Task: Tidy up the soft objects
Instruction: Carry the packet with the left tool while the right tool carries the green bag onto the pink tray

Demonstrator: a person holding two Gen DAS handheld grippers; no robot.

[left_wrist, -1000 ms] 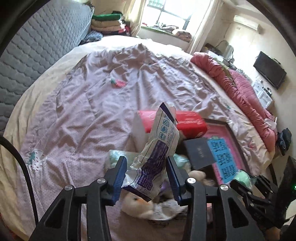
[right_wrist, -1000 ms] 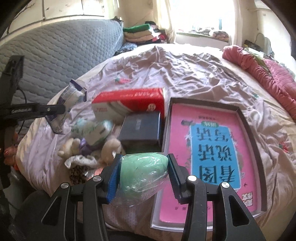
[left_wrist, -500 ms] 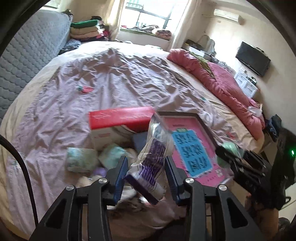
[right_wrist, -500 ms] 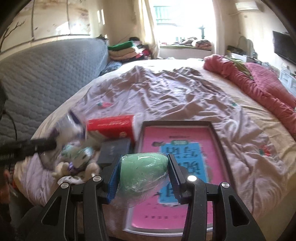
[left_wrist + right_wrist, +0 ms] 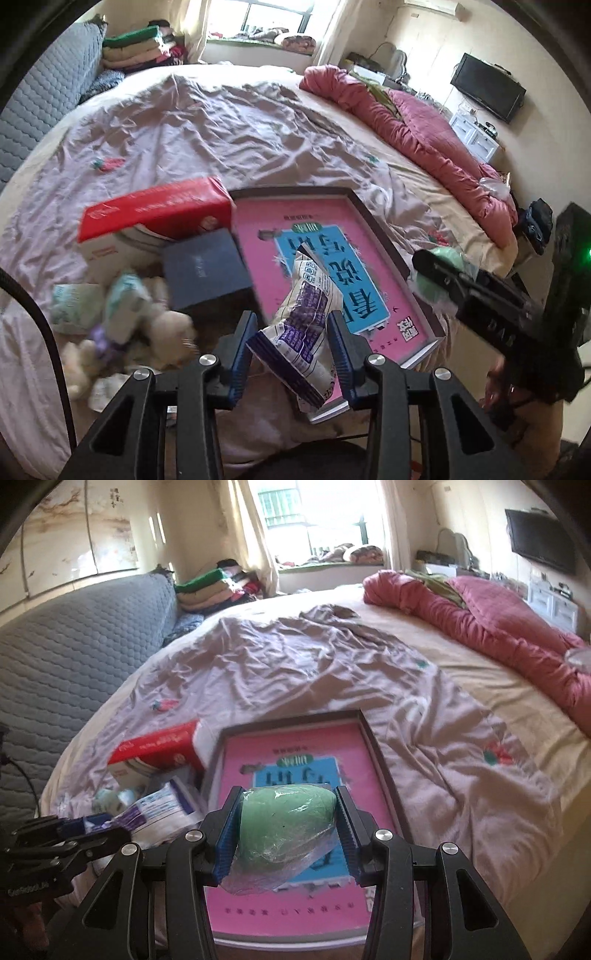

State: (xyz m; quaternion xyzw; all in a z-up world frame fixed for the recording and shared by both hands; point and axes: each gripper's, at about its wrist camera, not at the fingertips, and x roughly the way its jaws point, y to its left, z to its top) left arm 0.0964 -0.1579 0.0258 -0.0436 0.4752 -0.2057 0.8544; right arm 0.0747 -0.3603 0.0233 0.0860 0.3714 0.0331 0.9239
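Note:
My left gripper (image 5: 291,326) is shut on a white and purple plastic packet (image 5: 306,317), which hangs tilted over the near corner of a dark-framed tray (image 5: 376,229) with a pink and blue print inside. My right gripper (image 5: 288,801) is shut on a soft green bundle (image 5: 284,827) wrapped in clear film, above the same tray (image 5: 380,753). Each gripper shows in the other's view: the right gripper (image 5: 436,266) at the right, the left gripper (image 5: 92,825) at the lower left. Cream plush toys (image 5: 166,328) and pale green tissue packs (image 5: 125,299) lie left of the tray.
A red and white box (image 5: 155,206) and a dark blue box (image 5: 207,266) sit beside the tray on the crumpled lilac sheet (image 5: 184,122). A red quilt (image 5: 424,125) runs along the far right side. A grey quilted headboard (image 5: 74,635) and folded clothes (image 5: 133,48) stand at the left.
My left gripper has carried the packet rightward from above the plush pile to the tray's near corner. My right gripper has shifted right with the green bundle, staying over the tray.

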